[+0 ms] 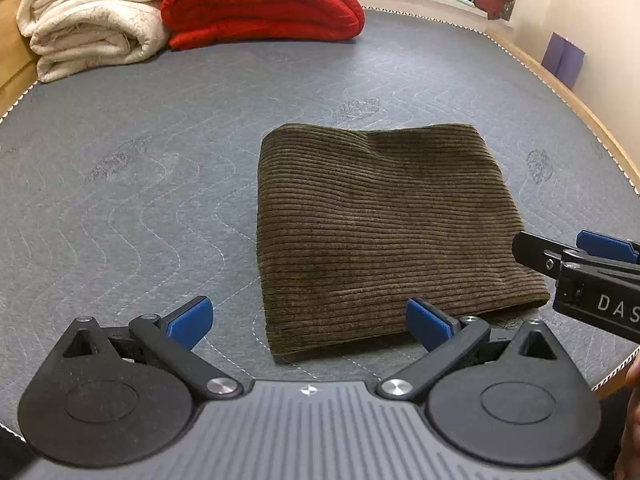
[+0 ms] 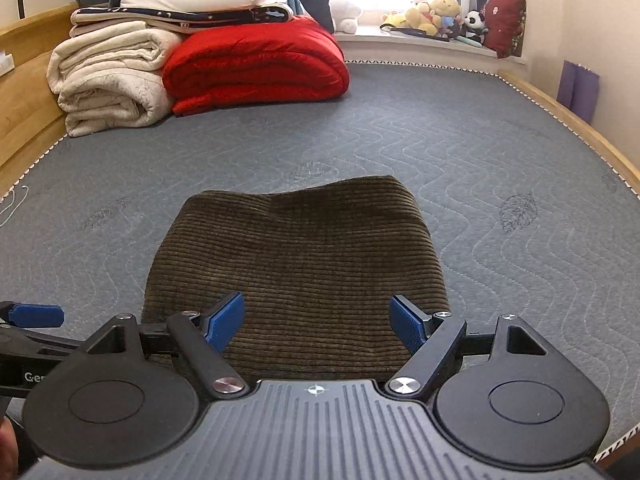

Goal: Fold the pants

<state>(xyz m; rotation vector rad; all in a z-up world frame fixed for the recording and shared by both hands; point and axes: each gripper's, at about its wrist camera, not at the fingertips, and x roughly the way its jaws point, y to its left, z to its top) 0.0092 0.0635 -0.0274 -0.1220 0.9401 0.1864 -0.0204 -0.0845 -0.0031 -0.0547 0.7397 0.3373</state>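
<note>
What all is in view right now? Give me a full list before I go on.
pants: one, brown corduroy, folded into a compact rectangle, mid-mattress
mattress: one, grey-blue quilted
red quilt: one, folded, far end
cream blanket: one, folded, left of the red quilt
folded bedding: several, white, navy and teal, stacked on top
soft toys: several, mixed colours, window ledge
purple item: one, against right wall
left gripper: black, blue pads, open, at the pants' near left corner
right gripper: same, open, over the pants' near edge
</note>
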